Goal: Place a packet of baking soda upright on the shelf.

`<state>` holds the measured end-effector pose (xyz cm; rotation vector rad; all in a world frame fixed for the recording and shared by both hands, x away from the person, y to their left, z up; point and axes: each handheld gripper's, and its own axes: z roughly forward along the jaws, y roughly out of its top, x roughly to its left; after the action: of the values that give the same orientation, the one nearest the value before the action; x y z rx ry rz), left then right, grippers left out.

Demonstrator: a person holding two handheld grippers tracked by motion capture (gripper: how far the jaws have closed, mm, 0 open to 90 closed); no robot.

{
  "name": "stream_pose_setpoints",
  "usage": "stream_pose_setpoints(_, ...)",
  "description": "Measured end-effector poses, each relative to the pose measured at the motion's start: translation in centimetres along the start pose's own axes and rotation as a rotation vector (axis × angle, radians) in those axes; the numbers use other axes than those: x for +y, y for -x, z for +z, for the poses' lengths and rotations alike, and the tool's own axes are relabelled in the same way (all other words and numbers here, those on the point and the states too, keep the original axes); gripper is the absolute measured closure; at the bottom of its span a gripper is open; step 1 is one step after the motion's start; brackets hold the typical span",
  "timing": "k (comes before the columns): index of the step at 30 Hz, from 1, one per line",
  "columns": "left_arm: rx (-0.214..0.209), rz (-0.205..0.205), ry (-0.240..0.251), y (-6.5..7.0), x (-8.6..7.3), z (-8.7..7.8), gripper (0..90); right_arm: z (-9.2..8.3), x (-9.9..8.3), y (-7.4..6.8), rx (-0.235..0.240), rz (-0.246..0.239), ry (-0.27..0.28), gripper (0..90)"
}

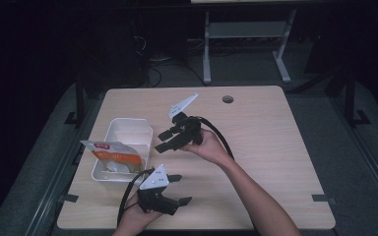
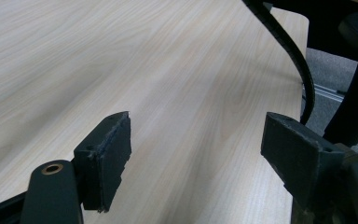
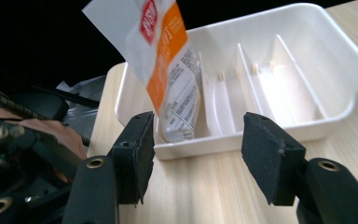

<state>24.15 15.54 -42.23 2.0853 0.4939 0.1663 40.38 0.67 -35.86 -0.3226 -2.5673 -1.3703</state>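
Observation:
A white divided tray (image 1: pixel 139 123) sits on the left part of the wooden table. An orange-and-white packet (image 1: pixel 110 153) stands tilted in the tray's near end compartment, its top poking above the rim. In the right gripper view the packet (image 3: pixel 168 60) leans in the leftmost slot of the tray (image 3: pixel 335 51). My right gripper (image 1: pixel 161 140) hovers just right of the tray, pointing at it, open and empty (image 3: pixel 196 144). My left gripper (image 1: pixel 179 189) is near the table's front edge, pointing right, open over bare wood (image 2: pixel 196 140).
A round cable hole (image 1: pixel 228 99) lies near the table's far edge. The right gripper's black cable (image 2: pixel 289 51) arcs over the table's right side. A white desk frame (image 1: pixel 246 34) stands on the floor behind. The left hand and gripper body (image 3: pixel 23 154) sit beside the tray.

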Motion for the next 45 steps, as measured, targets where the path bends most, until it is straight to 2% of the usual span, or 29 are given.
stream_pose_setpoints(21, 0.013, -0.017, -0.001, -0.5, 0.0, 0.1, 23.1, -4.0, -3.0, 0.7, -0.071, 0.049, -0.005, 39.6)
stream_pose_setpoints(45, 0.03, -0.02, -0.015, -0.9, 0.0, 0.3, 23.1, -8.1, -8.2, 0.3, -0.139, 0.12, 0.015, 37.5)
